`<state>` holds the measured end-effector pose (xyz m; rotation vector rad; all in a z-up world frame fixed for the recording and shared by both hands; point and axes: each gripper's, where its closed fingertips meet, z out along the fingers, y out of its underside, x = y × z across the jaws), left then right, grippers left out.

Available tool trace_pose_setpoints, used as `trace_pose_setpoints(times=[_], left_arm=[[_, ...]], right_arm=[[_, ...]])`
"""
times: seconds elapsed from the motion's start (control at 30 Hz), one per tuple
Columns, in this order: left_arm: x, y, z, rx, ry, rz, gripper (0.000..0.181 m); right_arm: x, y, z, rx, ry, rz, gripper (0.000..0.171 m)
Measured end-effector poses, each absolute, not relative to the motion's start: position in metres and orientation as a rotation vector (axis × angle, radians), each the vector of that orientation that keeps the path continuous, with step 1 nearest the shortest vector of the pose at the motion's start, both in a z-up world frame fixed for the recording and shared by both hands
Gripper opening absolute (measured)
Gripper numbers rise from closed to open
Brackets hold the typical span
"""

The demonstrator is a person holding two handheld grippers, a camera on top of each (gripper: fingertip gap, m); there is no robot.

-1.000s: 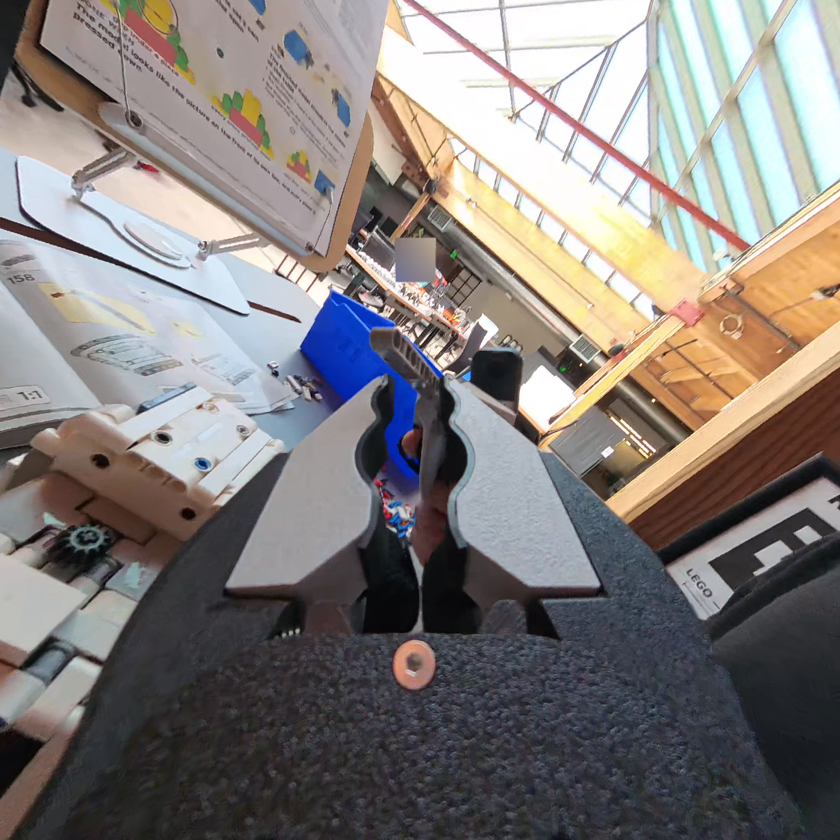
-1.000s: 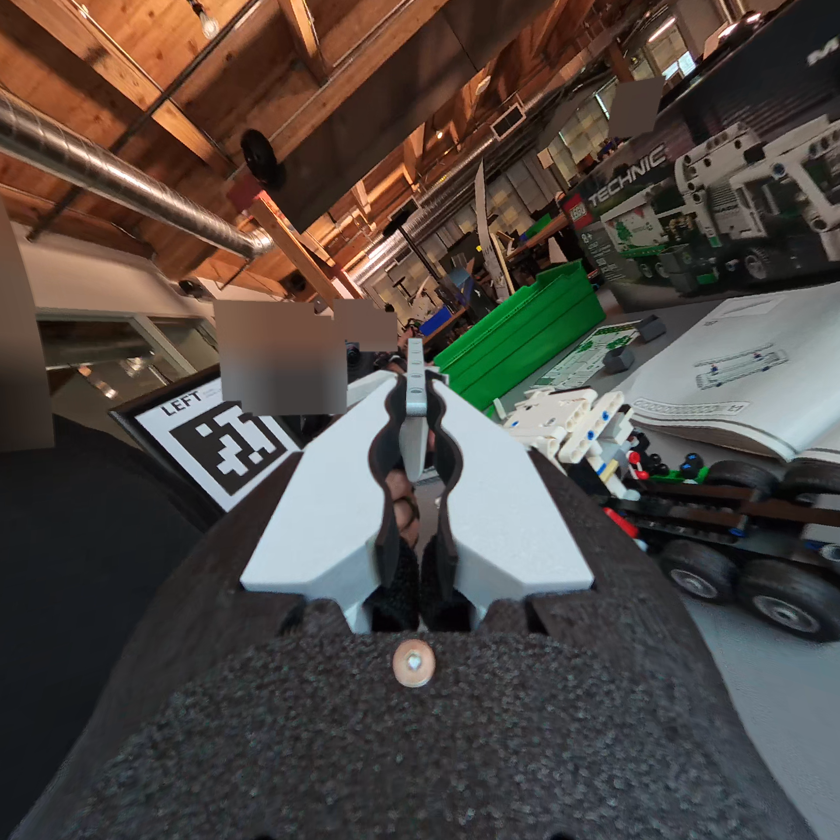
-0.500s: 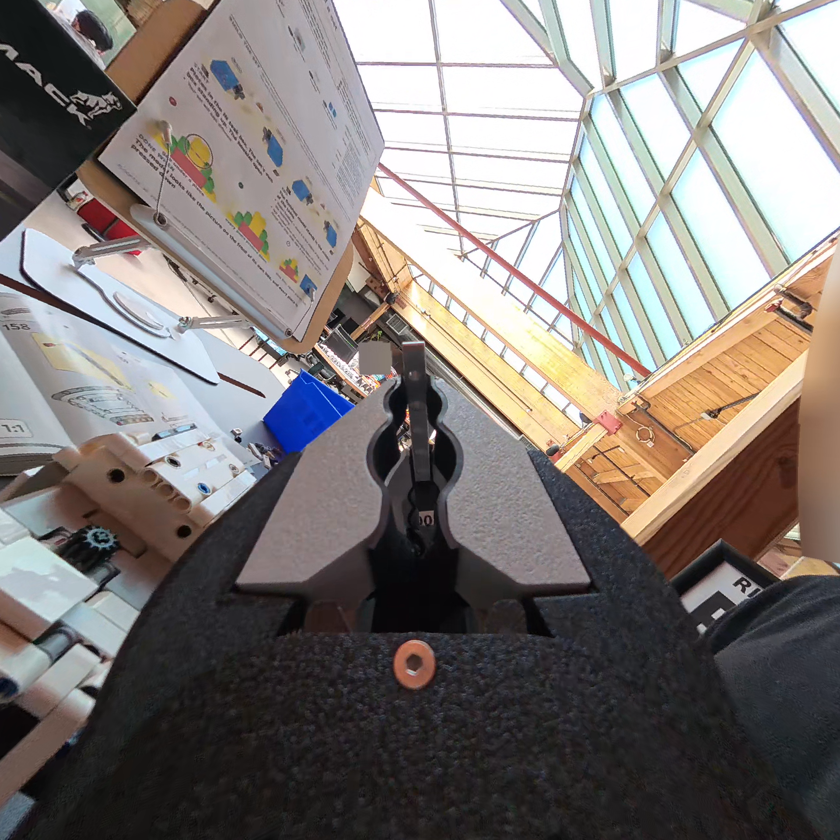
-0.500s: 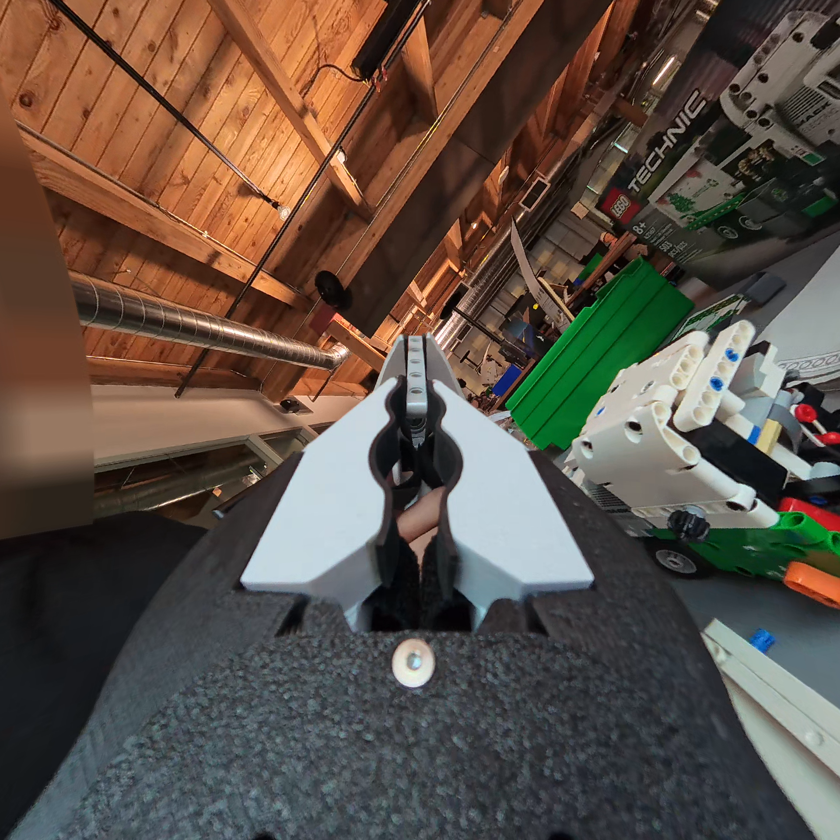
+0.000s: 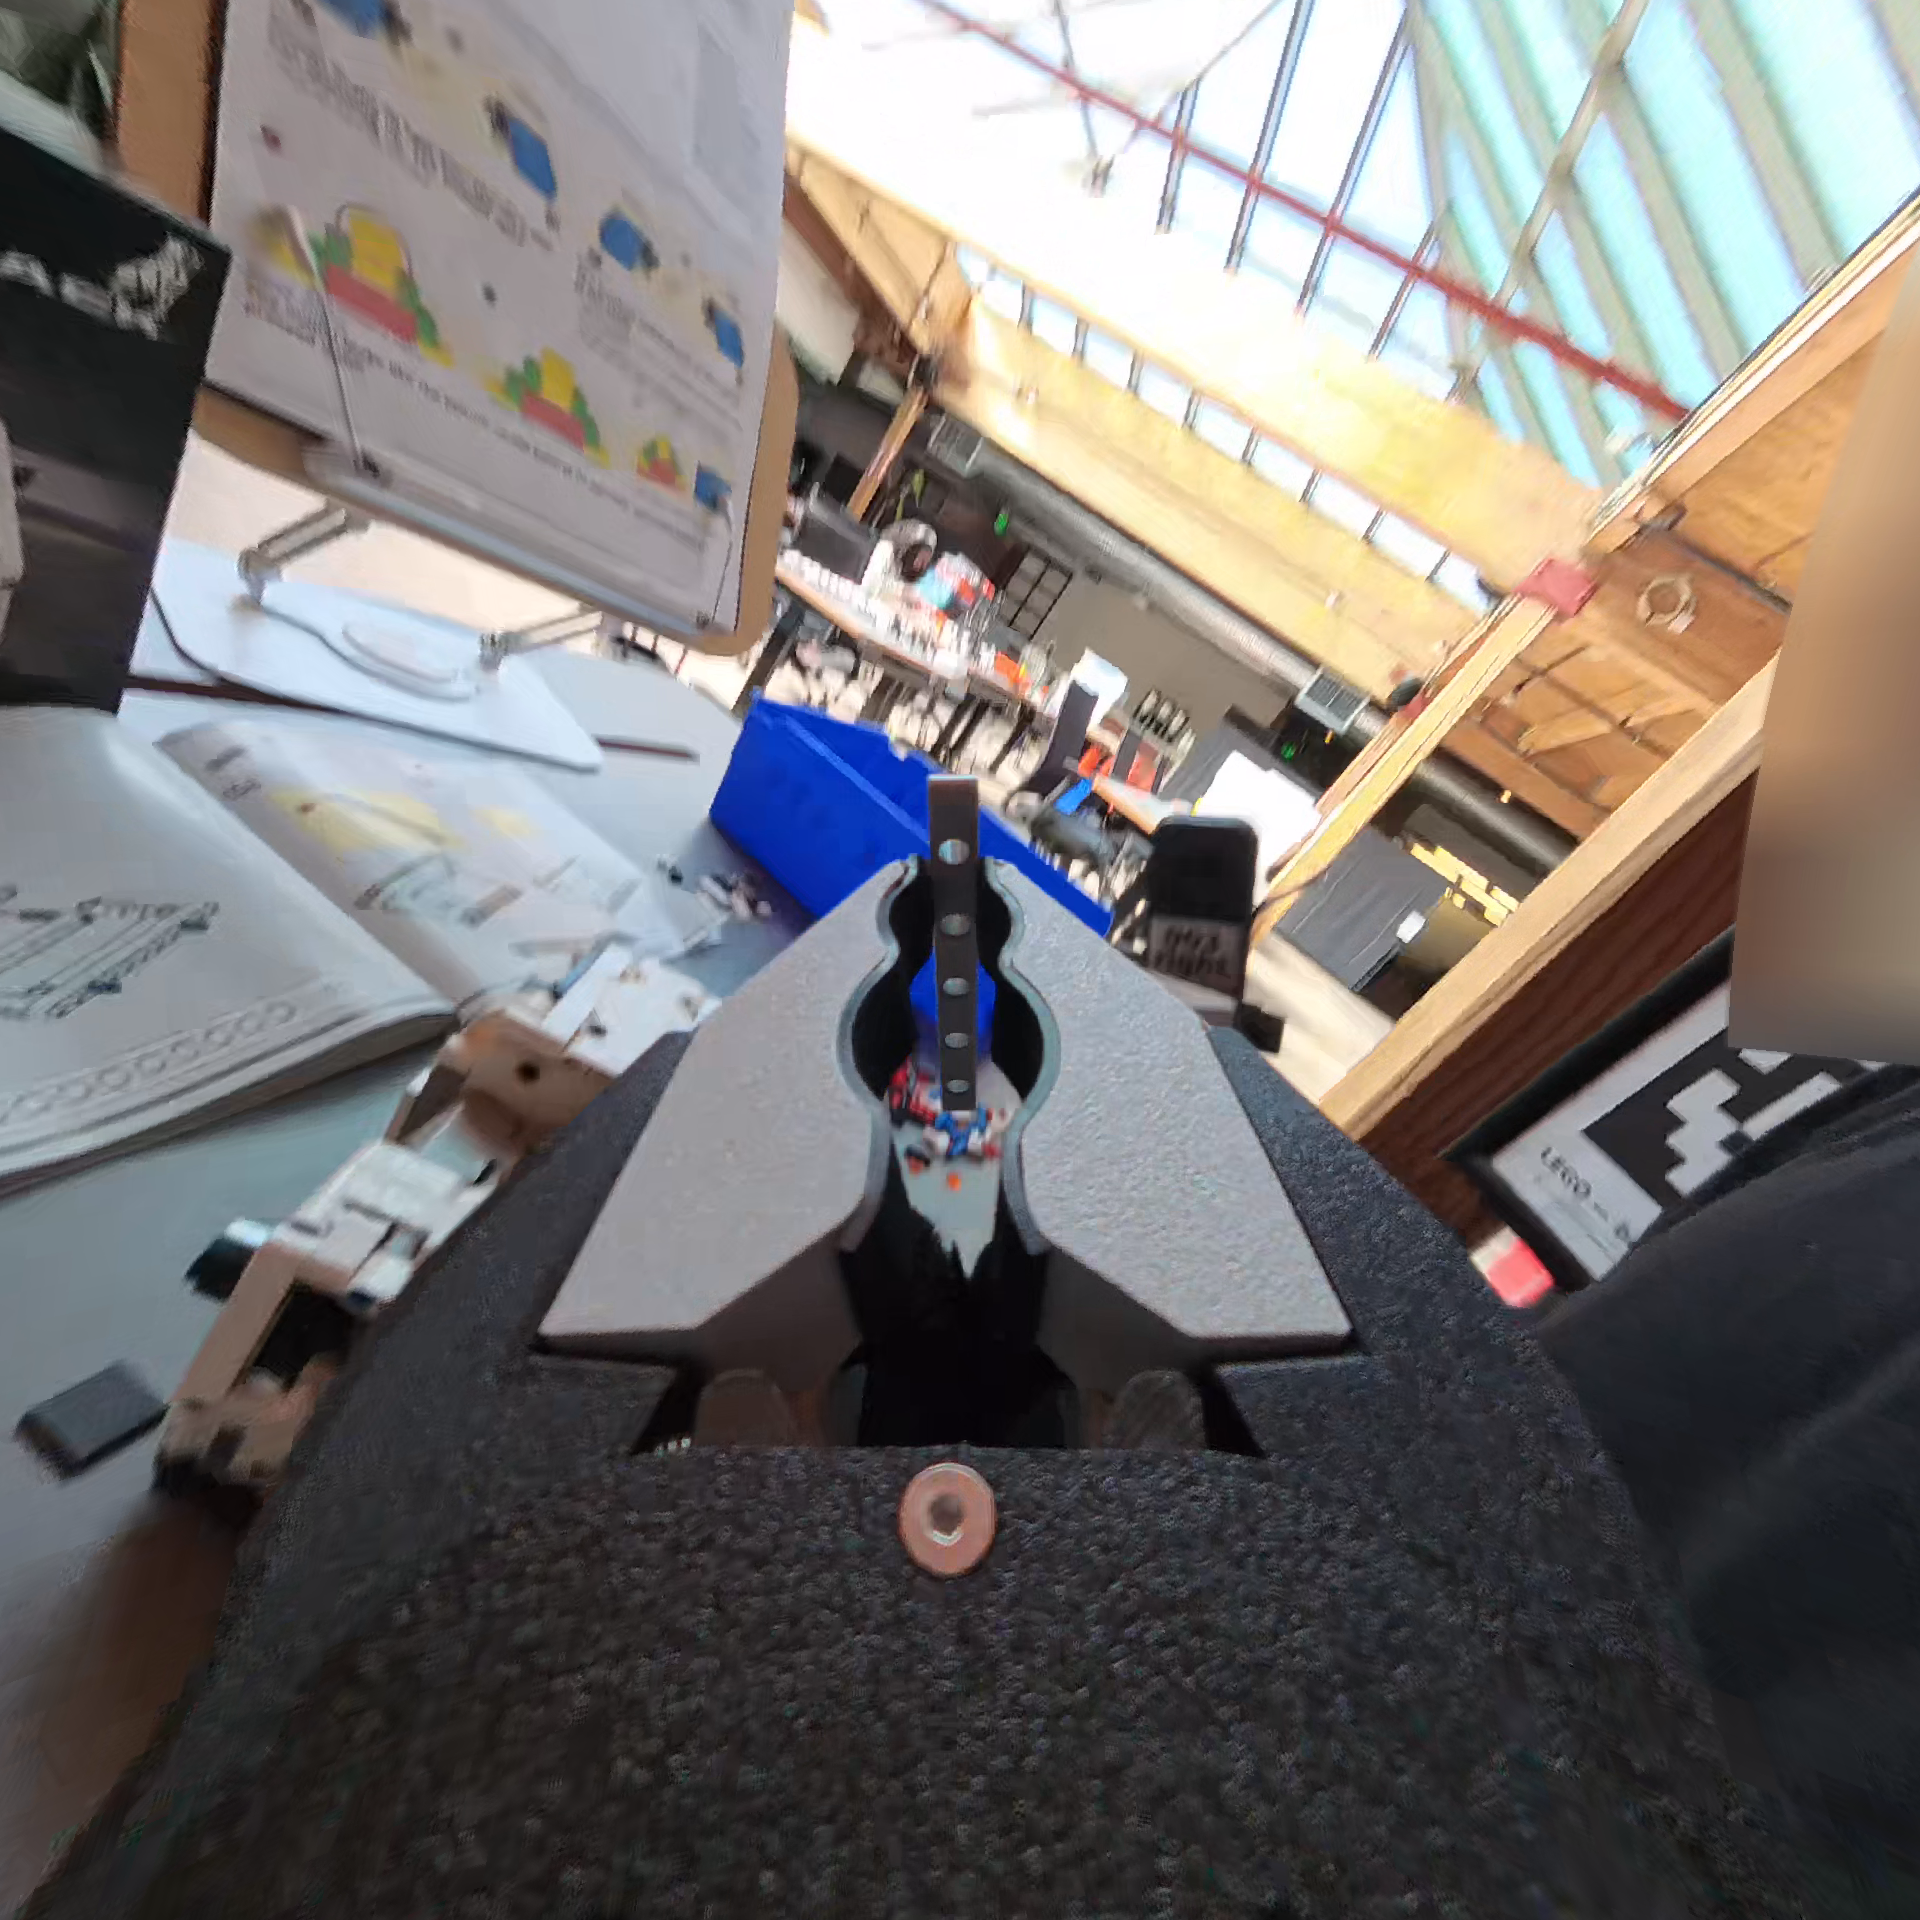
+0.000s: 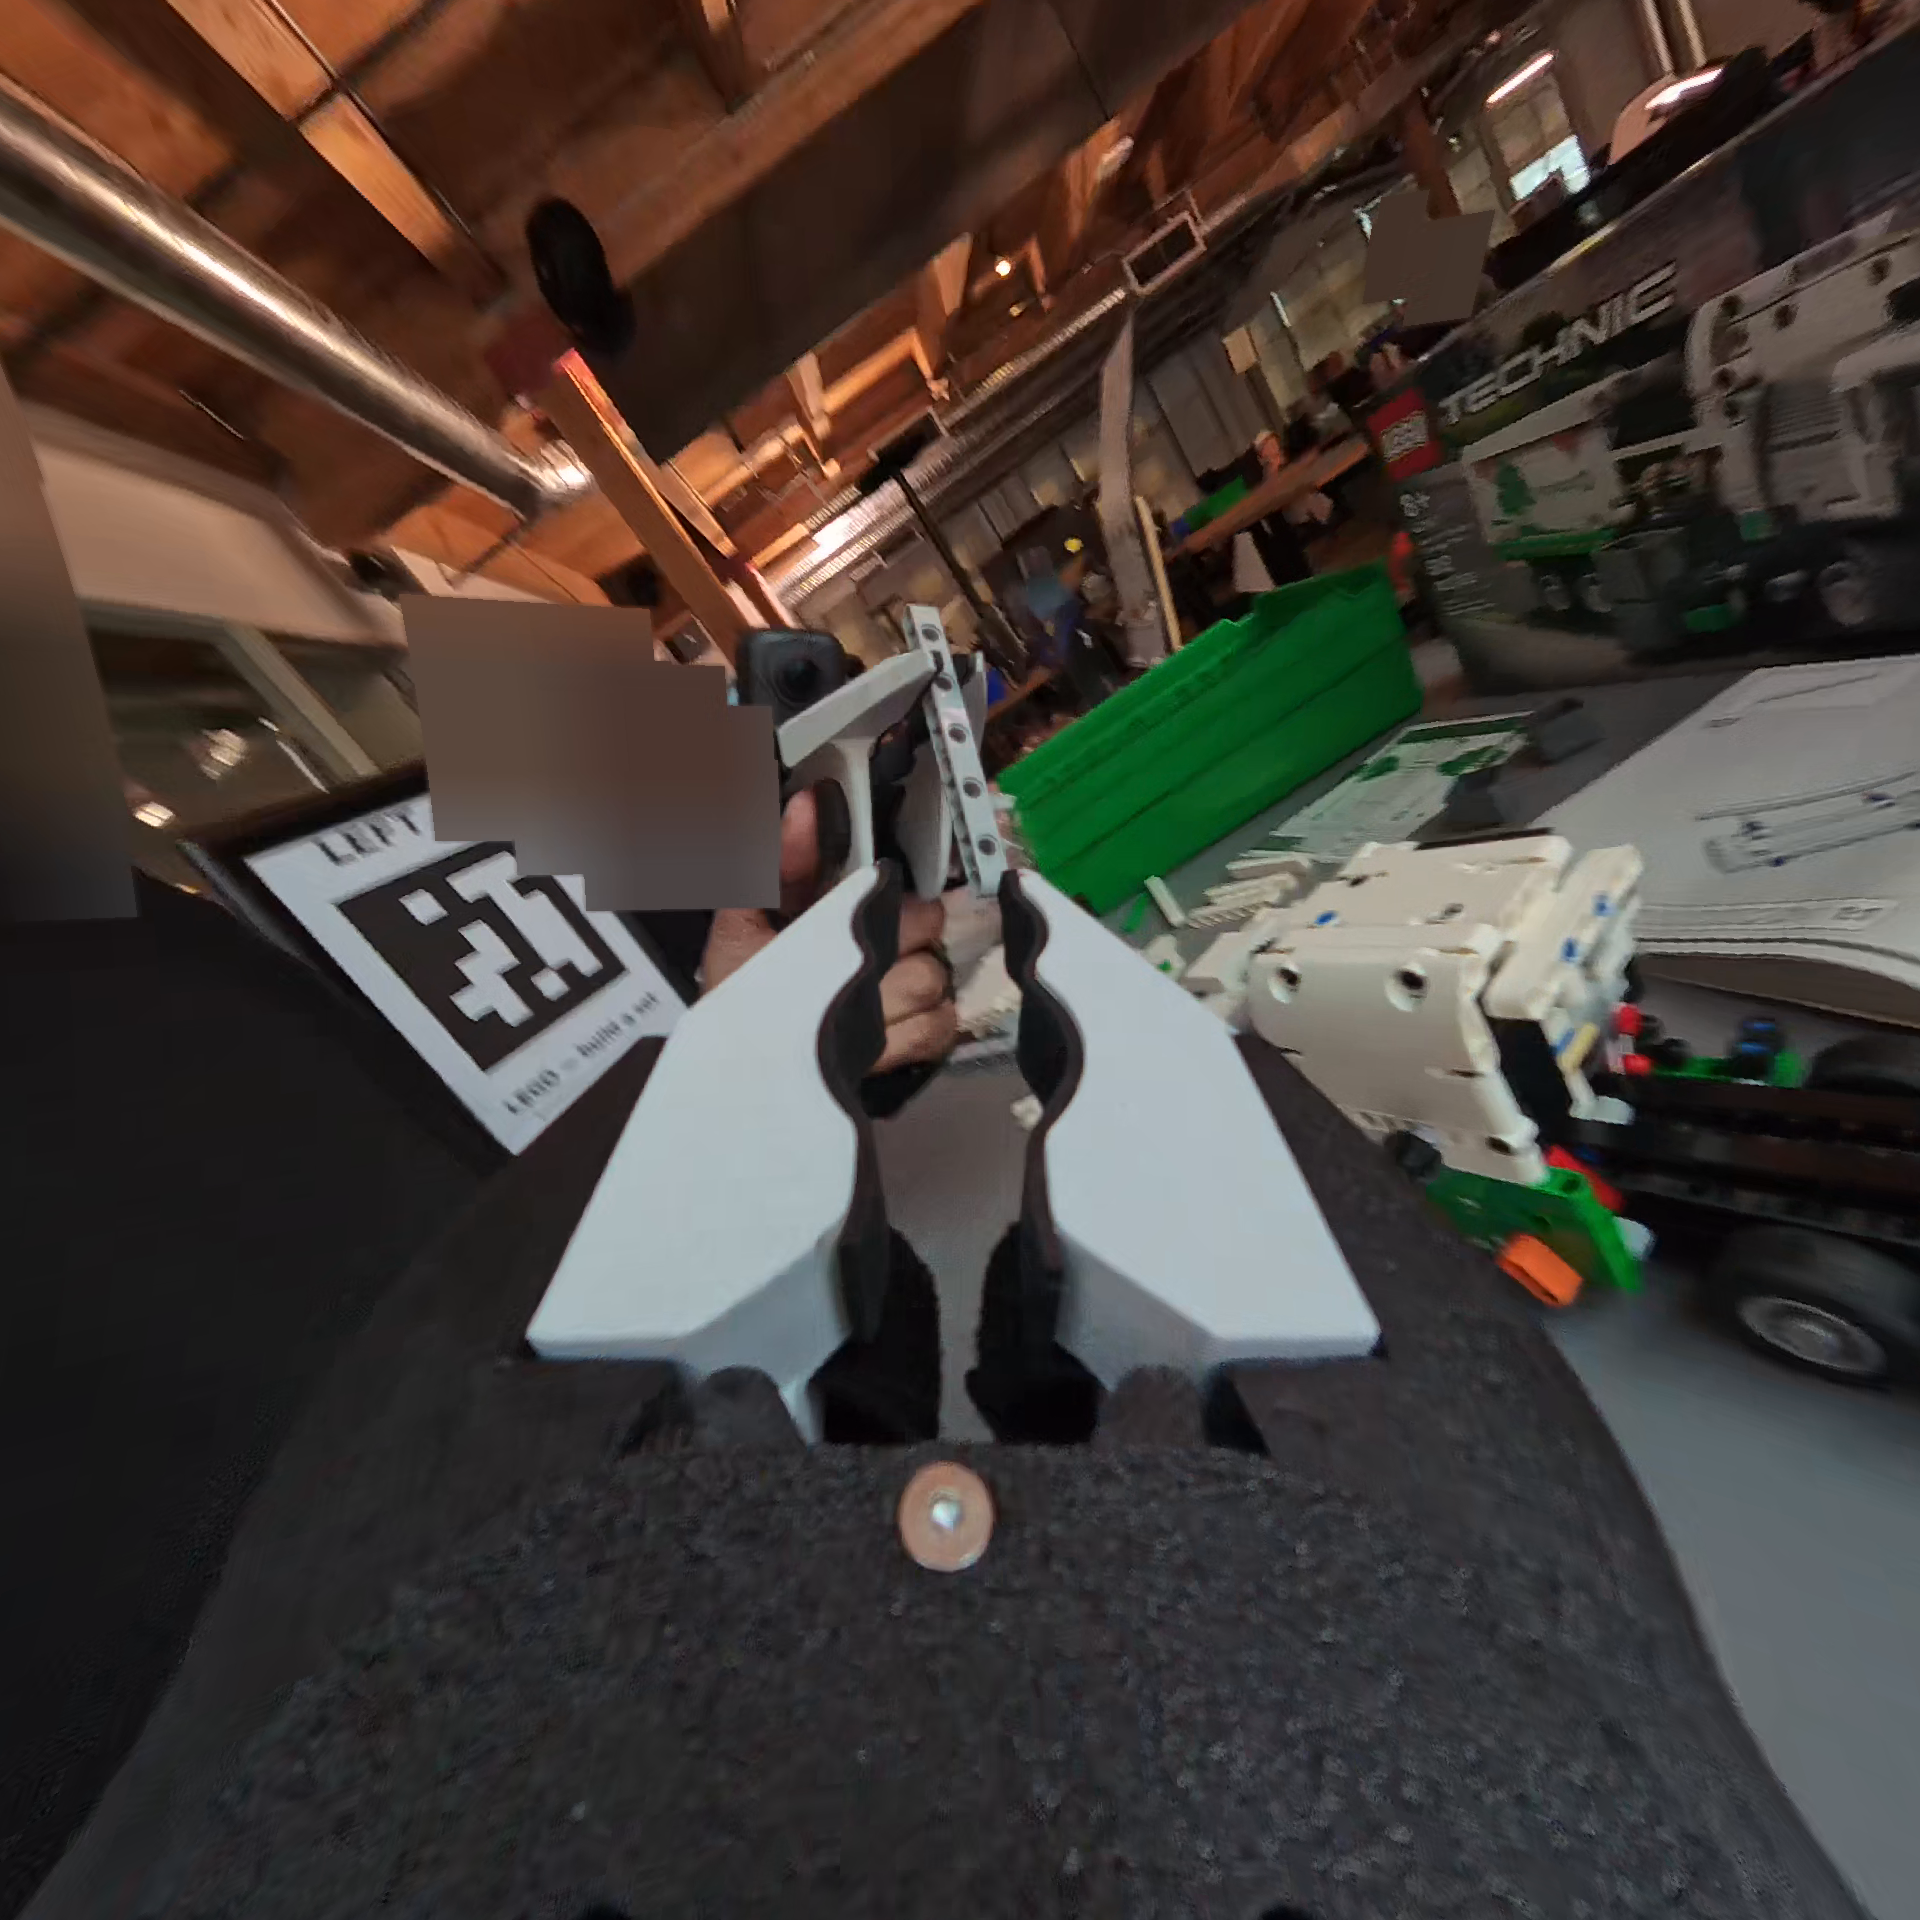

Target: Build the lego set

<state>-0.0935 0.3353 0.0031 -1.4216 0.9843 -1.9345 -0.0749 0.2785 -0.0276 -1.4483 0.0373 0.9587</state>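
A light grey Lego beam with a row of holes (image 5: 954, 935) stands upright between the jaws of my left gripper (image 5: 954, 878), which is shut on it. In the right wrist view the left gripper (image 6: 914, 691) holds the same beam (image 6: 961, 769) in the air just beyond my right gripper (image 6: 951, 883). My right gripper is open and empty, and the beam's lower end is close to its right fingertip (image 6: 1023, 904). The partly built truck, with a white cab (image 6: 1403, 997) and black wheels, stands on the table to the right; it shows blurred at the left of the left wrist view (image 5: 416, 1174).
An open instruction book (image 5: 156, 935) (image 6: 1766, 852) lies on the grey table. A blue bin (image 5: 821, 800) stands ahead, with loose small parts (image 5: 727, 894) beside it. A green bin (image 6: 1216, 727) and the set's box (image 6: 1662, 416) are at the back. A printed sheet on a stand (image 5: 488, 260) rises at left. About 7 centimetres separates my left fingertips from my right.
My right gripper has opened and let go of the beam, which stays in my left gripper. Both views have swung down toward the table.
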Motion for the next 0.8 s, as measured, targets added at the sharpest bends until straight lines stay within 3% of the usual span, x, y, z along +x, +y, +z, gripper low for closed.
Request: trace_pose_setpoints(times=[0.27, 0.4, 0.8], left_arm=[[-0.121, 0.331, -0.077, -1.599, 1.438, -1.493, 0.006], [-0.125, 0.33, -0.094, -1.488, 1.53, -1.282, 0.006], [-0.13, 0.29, -0.08, -1.266, 1.569, -1.523, 0.006]], right_arm=[[-0.019, 0.207, -0.105, -2.013, -0.121, 0.213, 0.024], [-0.044, 0.175, -0.144, -2.163, -0.154, 0.218, 0.018], [-0.069, 0.148, -0.193, -2.329, -0.179, 0.163, 0.013]])
